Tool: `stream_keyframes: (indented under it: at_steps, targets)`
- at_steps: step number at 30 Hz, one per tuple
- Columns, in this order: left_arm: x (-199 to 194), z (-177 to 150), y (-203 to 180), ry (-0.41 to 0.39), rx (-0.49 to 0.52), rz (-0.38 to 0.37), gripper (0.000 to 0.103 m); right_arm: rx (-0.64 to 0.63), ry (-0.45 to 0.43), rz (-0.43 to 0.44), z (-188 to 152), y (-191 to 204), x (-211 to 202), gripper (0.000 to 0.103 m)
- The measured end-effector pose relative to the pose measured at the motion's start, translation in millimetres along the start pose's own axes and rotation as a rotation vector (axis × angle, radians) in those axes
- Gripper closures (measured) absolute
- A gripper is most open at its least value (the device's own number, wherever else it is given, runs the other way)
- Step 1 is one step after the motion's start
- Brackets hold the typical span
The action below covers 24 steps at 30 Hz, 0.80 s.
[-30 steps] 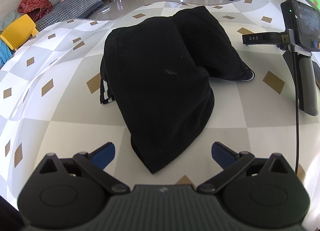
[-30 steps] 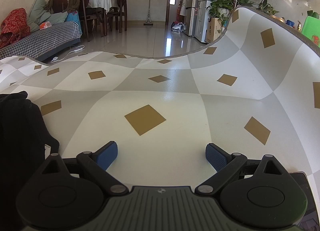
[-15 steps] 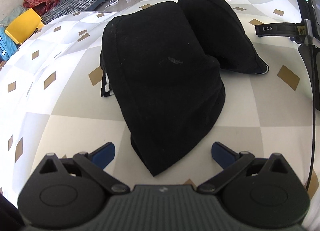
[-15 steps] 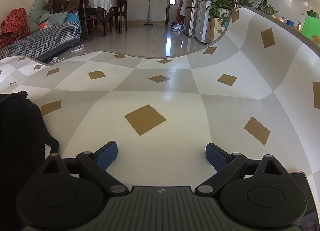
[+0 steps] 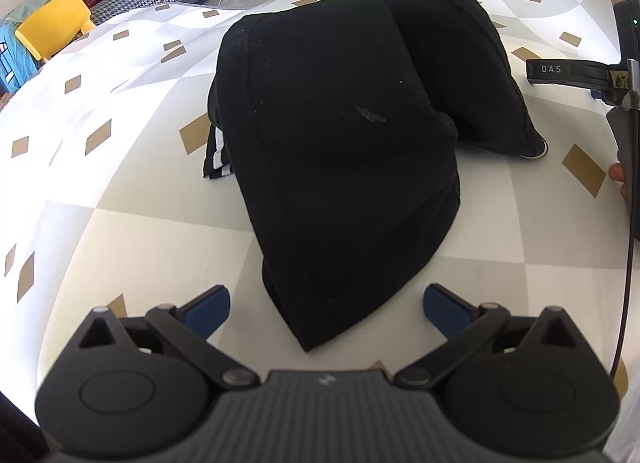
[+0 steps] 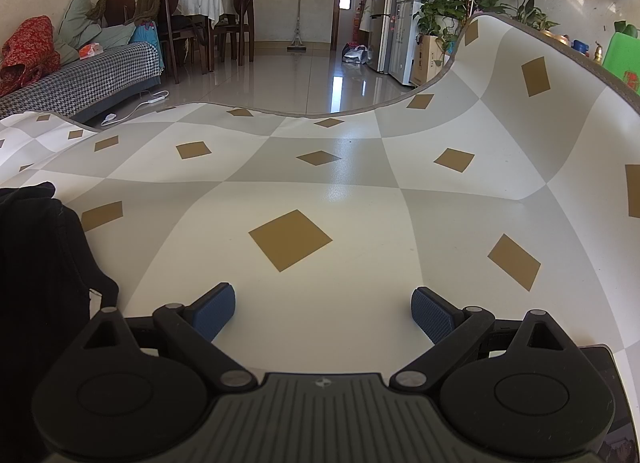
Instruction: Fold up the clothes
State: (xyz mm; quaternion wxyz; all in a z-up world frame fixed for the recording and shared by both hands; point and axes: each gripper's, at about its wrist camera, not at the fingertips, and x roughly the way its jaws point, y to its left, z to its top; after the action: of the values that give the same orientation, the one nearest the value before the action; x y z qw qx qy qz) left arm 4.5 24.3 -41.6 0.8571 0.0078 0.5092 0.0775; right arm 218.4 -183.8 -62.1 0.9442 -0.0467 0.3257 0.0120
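A black garment [image 5: 340, 151] lies folded over on the checkered table cover, a white-striped hem poking out at its left. Its near corner reaches down between the blue pads of my left gripper [image 5: 326, 311], which stands open just above the cloth's tip without holding it. In the right wrist view the same black garment [image 6: 36, 263] fills the left edge. My right gripper [image 6: 322, 313] is open over bare table cover, to the right of the cloth. The right gripper's body [image 5: 624, 75] shows at the far right of the left wrist view.
The table cover [image 6: 328, 199] has grey and white checks with tan diamonds and its far right edge curls upward. Beyond lie a houndstooth sofa [image 6: 80, 79], a yellow chair [image 5: 56, 29], a dining table with chairs, a fridge and potted plants.
The left gripper has moved forward and lower toward the black garment, which now looks larger and closer. The right gripper and its view have stayed still.
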Motion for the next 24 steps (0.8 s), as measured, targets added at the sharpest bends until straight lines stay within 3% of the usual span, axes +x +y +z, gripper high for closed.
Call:
stream_keyframes:
  at_steps: [13,24]
  targets:
    - [0.6,-2.5,5.1,0.024,-0.057,-0.03,0.0,0.041,0.049,-0.044,-10.4,4.0,-21.1,0.008]
    - [-2.9,-9.2,2.7,0.014,-0.069,-0.034,0.0,0.009,0.187,-0.012,-12.3,11.7,-41.8,0.008]
